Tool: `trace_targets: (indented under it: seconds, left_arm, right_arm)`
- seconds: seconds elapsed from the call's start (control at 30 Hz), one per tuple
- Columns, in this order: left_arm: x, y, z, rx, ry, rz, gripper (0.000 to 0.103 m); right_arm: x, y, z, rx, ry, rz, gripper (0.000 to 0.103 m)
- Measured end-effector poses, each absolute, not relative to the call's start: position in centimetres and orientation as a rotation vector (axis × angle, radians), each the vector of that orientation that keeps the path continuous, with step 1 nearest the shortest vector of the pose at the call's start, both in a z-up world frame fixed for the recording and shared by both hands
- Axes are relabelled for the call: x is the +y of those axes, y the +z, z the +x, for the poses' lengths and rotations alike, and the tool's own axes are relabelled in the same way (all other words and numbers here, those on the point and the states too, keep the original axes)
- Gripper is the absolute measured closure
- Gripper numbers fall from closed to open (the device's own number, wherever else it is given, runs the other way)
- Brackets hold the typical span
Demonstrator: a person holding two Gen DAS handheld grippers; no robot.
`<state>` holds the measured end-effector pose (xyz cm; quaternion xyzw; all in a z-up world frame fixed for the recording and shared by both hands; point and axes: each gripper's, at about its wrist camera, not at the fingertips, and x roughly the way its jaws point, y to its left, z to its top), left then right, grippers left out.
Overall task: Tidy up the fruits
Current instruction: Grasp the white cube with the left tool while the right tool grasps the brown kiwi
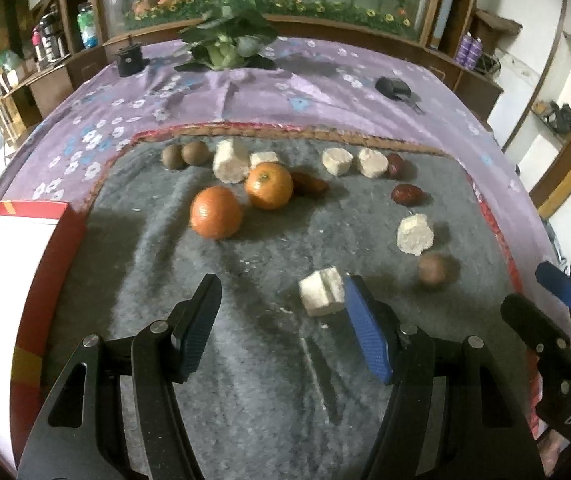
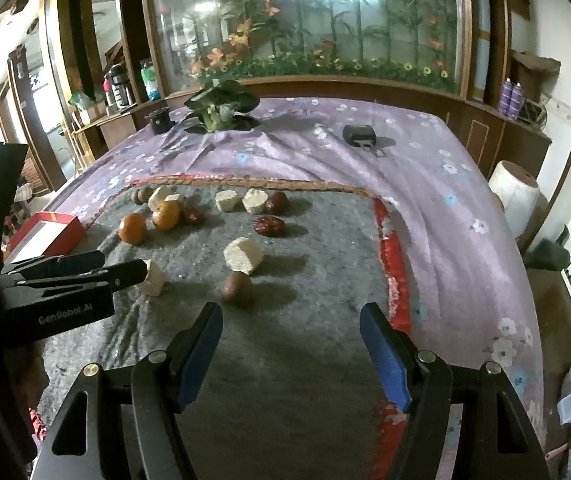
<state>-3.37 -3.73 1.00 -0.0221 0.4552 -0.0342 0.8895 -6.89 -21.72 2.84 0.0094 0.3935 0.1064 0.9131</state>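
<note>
On the grey mat [image 1: 245, 360], the left gripper [image 1: 281, 328] and right gripper [image 2: 291, 350] gape empty — the pale chunk [image 1: 321, 291] looks crumbly, so pinch its flat sides softly.

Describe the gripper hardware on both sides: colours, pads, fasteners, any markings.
The left gripper and right gripper look alike: black curved linkage arms with slotted cut-outs, round silver pivot pins, and textured blue pads inside each finger. White "GenRobot.AI" lettering marks the left unit's side. No cables or sleeves visible.
</note>
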Motion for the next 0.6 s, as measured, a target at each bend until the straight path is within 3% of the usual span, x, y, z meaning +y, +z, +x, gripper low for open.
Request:
trace_targets:
  seconds: [0.3,0.33,0.43,0.6]
  left_arm:
    - [-4.9,0.0,-2.5,0.979,-0.12,-0.037,0.039]
    - [-4.8,0.0,-2.4,0.978,-0.121,-0.036,0.042]
    - [-4.6,-0.5,-1.9,0.998,-0.131,-0.053,0.076]
    - [-4.3,-0.4,-2.4,0.979,-0.127,-0.042,0.075]
  right_arm:
    - [-22.7,2.6,-6.8,0.798,0.236,0.052,0.034]
    - [-22.7,2.6,-6.8,0.796,0.239,0.053,0.034]
    - [-22.6,2.5,-6.7,0.793,0.249,0.05,0.034]
    - [-21.7,2.2,-6.2,0.808,0.28,0.054,0.037]
